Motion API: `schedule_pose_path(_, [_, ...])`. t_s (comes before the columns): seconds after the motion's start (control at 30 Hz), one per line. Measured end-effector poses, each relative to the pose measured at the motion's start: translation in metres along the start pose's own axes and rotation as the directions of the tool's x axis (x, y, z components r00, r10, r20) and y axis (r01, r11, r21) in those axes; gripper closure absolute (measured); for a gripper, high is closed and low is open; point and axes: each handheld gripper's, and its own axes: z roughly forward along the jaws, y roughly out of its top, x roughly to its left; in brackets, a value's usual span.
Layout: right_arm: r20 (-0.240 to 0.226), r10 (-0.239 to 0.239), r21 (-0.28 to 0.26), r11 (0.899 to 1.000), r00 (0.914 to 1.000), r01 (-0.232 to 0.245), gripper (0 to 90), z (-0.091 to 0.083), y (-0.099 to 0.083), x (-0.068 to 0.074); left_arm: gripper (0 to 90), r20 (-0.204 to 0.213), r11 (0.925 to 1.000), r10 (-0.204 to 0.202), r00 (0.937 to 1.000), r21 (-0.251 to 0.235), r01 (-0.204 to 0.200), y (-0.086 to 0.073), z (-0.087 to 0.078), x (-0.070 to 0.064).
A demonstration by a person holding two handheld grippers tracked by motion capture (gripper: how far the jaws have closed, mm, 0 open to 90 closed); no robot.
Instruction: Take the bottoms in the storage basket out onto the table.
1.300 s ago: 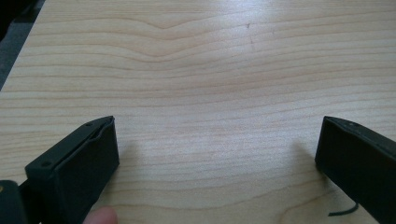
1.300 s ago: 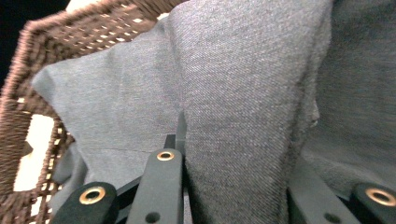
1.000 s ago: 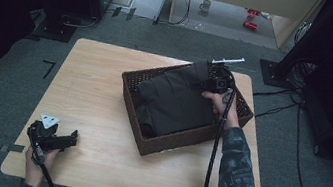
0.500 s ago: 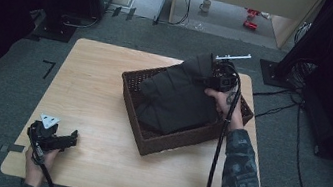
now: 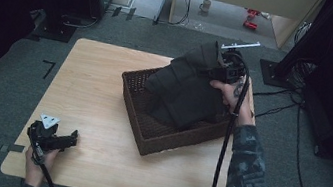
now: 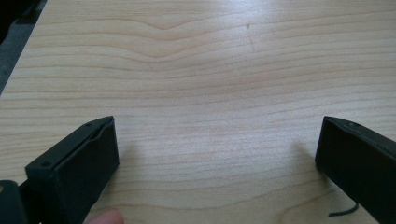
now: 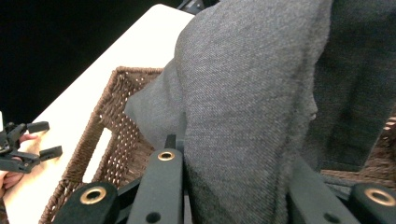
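We see the right gripper [image 5: 220, 67] above the far-right corner of the wicker basket [image 5: 137, 114], jaws clamped on a dark grey cloth [image 5: 185, 89] w/ the pinched end raised; the rest hangs down into the basket. In the right gripper view the cloth covers the jaw tips, so we can't make them out. The left gripper [image 5: 66, 139] lies on the wooden table [image 5: 89, 86] near its front-left corner, jaws spread wide over bare wood, well apart from the basket. Basket's inside is mostly hidden by cloth.
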Motion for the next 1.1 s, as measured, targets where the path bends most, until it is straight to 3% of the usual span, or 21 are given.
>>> schedule_pose_path(0.5, [0.002,-0.037,-0.037,0.999,0.9993,0.037,74.9,-0.032,0.02,0.018,0.0,0.001,1.0,-0.002,1.0,0.001,0.002,0.0,0.0,0.0])
schedule_pose_path(1.1, [0.008,-0.058,-0.102,0.993,0.9983,0.059,74.8,-0.078,0.031,0.031,0.0,0.003,1.0,0.001,1.0,0.005,-0.001,0.0,0.0,0.001])
